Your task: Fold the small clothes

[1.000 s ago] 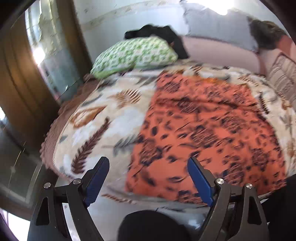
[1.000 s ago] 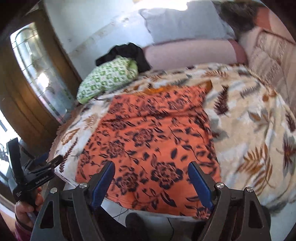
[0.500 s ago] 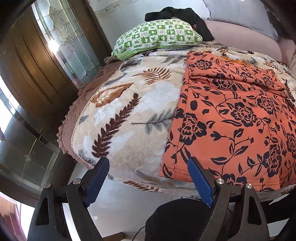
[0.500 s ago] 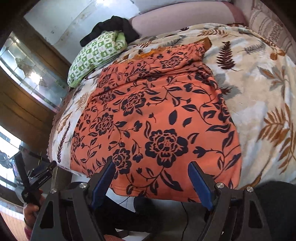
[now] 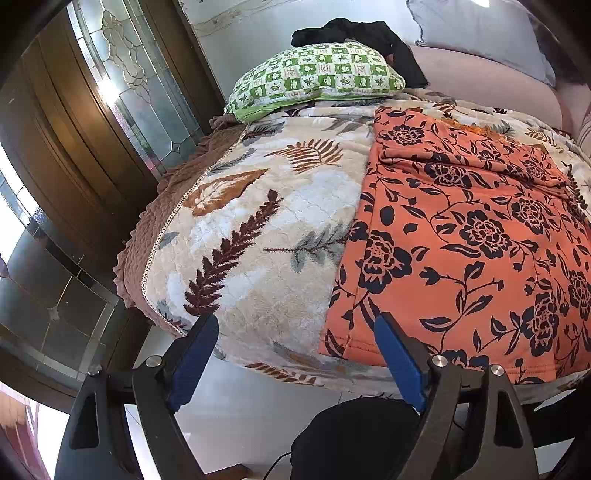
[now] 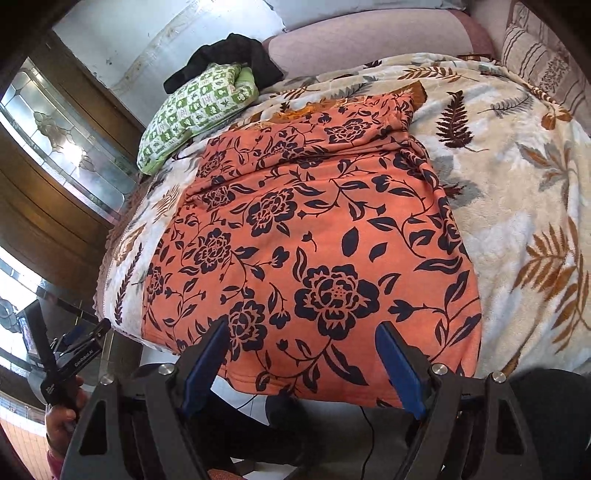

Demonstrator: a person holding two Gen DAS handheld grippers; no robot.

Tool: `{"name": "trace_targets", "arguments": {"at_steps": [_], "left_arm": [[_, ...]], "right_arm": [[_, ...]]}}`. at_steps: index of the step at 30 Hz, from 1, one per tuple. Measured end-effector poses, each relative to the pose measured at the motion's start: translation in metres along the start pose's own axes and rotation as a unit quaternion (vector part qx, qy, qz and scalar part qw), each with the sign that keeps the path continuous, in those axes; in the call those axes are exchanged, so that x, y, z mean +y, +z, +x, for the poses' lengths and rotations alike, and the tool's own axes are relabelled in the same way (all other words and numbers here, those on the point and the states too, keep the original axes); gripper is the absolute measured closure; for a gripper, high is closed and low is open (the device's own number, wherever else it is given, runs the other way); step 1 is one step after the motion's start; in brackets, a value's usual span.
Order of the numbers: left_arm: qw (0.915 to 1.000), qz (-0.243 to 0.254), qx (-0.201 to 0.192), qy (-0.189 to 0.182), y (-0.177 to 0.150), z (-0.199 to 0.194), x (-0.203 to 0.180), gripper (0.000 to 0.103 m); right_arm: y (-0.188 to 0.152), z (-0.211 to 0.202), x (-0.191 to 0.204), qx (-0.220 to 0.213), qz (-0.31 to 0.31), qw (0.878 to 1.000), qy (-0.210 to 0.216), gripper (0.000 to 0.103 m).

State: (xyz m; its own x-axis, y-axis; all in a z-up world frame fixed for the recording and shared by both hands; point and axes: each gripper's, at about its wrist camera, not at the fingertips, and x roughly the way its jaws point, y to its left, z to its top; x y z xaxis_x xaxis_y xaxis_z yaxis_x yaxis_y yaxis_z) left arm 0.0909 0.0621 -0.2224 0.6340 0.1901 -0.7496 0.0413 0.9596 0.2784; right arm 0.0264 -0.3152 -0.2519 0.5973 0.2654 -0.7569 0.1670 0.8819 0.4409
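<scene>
An orange garment with dark floral print [image 5: 469, 236] lies spread flat on the leaf-patterned blanket [image 5: 266, 221], its near hem at the bed's front edge. It also fills the middle of the right wrist view [image 6: 314, 240]. My left gripper [image 5: 295, 362] is open and empty, held off the bed's front edge, with its right finger near the garment's near left corner. My right gripper [image 6: 301, 365] is open and empty, just in front of the garment's near hem. The left gripper also shows at the far left of the right wrist view [image 6: 70, 354].
A green checked pillow [image 5: 317, 77] and a dark garment [image 5: 354, 33] lie at the bed's far end against a pink headboard [image 6: 369, 40]. A wooden door with glass panels [image 5: 110, 122] stands left of the bed. A striped cushion [image 6: 546, 62] lies far right.
Both grippers have dropped and tilted toward the bed's front edge, so the garment's near hem now sits closer to the fingers. Both stay open and empty.
</scene>
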Motion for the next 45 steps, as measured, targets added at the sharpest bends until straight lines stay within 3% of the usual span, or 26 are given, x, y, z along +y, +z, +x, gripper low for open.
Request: {"name": "trace_targets", "arguments": {"at_steps": [5,12,18,20,23,25,27,29,33,35,37,39,41,45], "left_arm": [[0.9999,-0.003,0.012,-0.009,-0.002,0.007,0.002,0.016],[0.9943,-0.031,0.074,-0.071,-0.007,0.046,0.025,0.016],[0.9781,-0.06,0.12,-0.159,-0.009,0.082,0.042,0.016],[0.9696,-0.051,0.127,-0.203,-0.011,0.089,0.036,0.016],[0.9623,-0.037,0.135,-0.233,-0.014,0.098,0.024,0.016],[0.9558,-0.034,0.138,-0.258,-0.015,0.103,0.019,0.024],[0.9485,-0.037,0.147,-0.278,-0.014,0.108,0.015,0.047],[0.939,-0.044,0.151,-0.306,-0.015,0.114,0.011,0.05],[0.9373,-0.043,0.147,-0.313,-0.014,0.114,0.012,0.06],[0.9342,-0.047,0.145,-0.322,-0.013,0.113,0.016,0.06],[0.9391,-0.045,0.147,-0.307,-0.012,0.115,0.019,0.06],[0.9443,-0.048,0.156,-0.286,-0.01,0.12,0.02,0.052],[0.9412,-0.062,0.16,-0.291,-0.009,0.122,0.021,0.045],[0.9405,-0.047,0.153,-0.3,-0.006,0.119,0.009,0.044]], "right_arm": [[0.002,-0.005,-0.006,-0.008,0.006,1.0,-0.013,0.019],[0.01,-0.015,-0.033,-0.023,0.04,0.998,-0.052,0.019],[0.012,-0.014,-0.051,-0.021,0.065,0.996,-0.063,0.019],[0.012,-0.01,-0.053,-0.016,0.069,0.995,-0.063,0.019],[0.011,-0.007,-0.051,-0.013,0.071,0.996,-0.06,0.019],[0.011,-0.007,-0.05,-0.013,0.069,0.996,-0.06,0.019],[0.011,-0.007,-0.05,-0.014,0.07,0.996,-0.06,0.019],[0.011,-0.007,-0.051,-0.015,0.073,0.995,-0.06,0.019],[0.01,-0.008,-0.057,-0.014,0.088,0.995,-0.055,0.019],[0.01,-0.009,-0.06,-0.015,0.093,0.994,-0.055,0.019],[0.01,-0.009,-0.063,-0.015,0.097,0.994,-0.055,0.019],[0.011,-0.009,-0.066,-0.014,0.102,0.993,-0.057,0.019],[0.013,-0.012,-0.072,-0.017,0.106,0.992,-0.062,0.019],[0.016,-0.016,-0.095,-0.019,0.125,0.988,-0.089,0.019]]}}
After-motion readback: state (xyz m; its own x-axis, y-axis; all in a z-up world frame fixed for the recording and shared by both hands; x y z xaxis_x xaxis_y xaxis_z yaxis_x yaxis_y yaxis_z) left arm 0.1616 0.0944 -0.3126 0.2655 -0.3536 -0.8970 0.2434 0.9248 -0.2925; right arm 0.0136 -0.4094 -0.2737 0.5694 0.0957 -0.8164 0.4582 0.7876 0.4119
